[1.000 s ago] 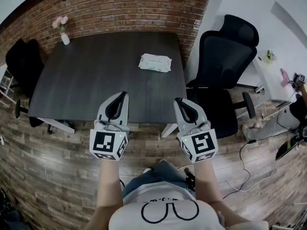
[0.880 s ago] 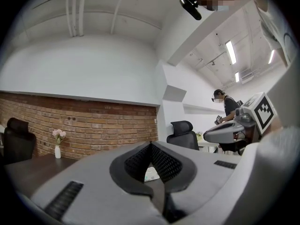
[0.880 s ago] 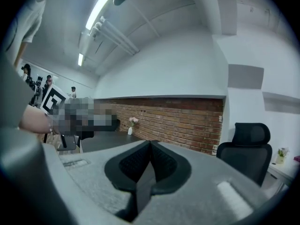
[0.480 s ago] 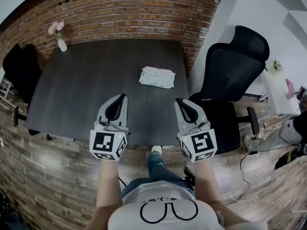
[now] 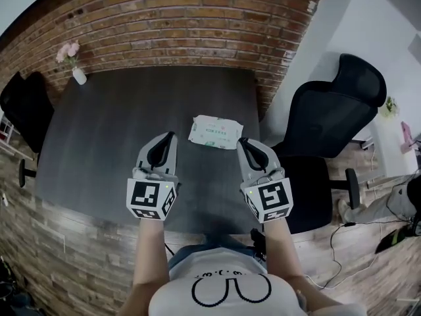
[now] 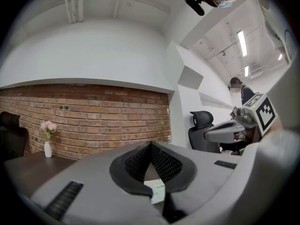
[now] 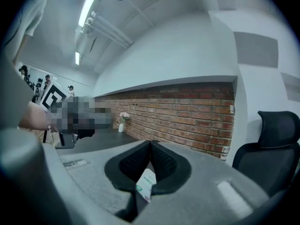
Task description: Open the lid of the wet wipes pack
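Observation:
A white wet wipes pack point(image 5: 215, 131) with green print lies flat on the dark table point(image 5: 118, 143), near its right edge, lid closed. My left gripper point(image 5: 170, 137) hovers over the table's near part, just left of and short of the pack, jaws shut and empty. My right gripper point(image 5: 243, 141) hangs at the pack's near right corner, likewise shut on nothing. In the left gripper view the pack point(image 6: 157, 191) peeks through the hollow below the closed tips point(image 6: 151, 145). The right gripper view also shows the pack point(image 7: 146, 184) through that hollow.
A small vase of pink flowers point(image 5: 74, 68) stands at the table's far left corner, against the brick wall point(image 5: 171, 25). A black office chair point(image 5: 335, 127) stands right of the table, another black chair point(image 5: 23, 114) at its left. Cables lie on the wooden floor at the right.
Both grippers have travelled forward from in front of the table to above its near part. The wipes pack now lies much closer to their tips. Jaws stayed shut.

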Motion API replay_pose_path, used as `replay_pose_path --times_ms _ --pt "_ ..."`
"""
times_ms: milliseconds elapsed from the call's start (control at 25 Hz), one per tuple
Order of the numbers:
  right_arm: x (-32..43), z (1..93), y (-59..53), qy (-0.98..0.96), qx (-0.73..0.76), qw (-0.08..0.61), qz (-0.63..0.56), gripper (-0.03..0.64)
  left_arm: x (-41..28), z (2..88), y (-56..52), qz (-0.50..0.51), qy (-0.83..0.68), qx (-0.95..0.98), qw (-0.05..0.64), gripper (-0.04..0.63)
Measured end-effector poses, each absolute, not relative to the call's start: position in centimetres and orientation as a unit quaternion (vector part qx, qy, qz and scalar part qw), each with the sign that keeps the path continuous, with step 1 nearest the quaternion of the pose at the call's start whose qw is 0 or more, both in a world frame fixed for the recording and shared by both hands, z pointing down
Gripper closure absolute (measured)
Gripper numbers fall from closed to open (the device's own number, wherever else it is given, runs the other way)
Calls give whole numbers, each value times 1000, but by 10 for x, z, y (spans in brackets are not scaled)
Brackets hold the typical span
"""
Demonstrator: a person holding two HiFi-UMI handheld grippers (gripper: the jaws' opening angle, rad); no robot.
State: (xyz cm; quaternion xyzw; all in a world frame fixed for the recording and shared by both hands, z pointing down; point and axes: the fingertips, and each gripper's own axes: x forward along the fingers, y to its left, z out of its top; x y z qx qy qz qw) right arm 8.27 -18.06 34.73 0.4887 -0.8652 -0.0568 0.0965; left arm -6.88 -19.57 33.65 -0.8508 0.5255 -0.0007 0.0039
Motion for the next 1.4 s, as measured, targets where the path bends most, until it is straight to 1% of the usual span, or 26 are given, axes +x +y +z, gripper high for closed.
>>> replay_pose_path --times_ms 240,400,600,720,1120,1400 --pt "78 373 -227 -880 459 114 -41 614 -66 356 -242 -13 526 -850 -8 597" --pt "72 395 -250 -887 443 131 -22 567 -69 370 -265 -21 520 -854 -19 597" --pt "63 434 -270 -885 429 182 0 494 -63 396 -285 -38 494 -868 -39 597" --pt "54 458 -277 -883 416 220 9 476 -60 412 -292 -51 476 -876 -59 597" --pt "48 537 -309 -874 363 321 40 474 -54 476 -324 -88 456 -877 -125 597" --pt "44 579 -314 -869 290 401 17 466 -38 540 -333 -144 438 -868 -185 597"
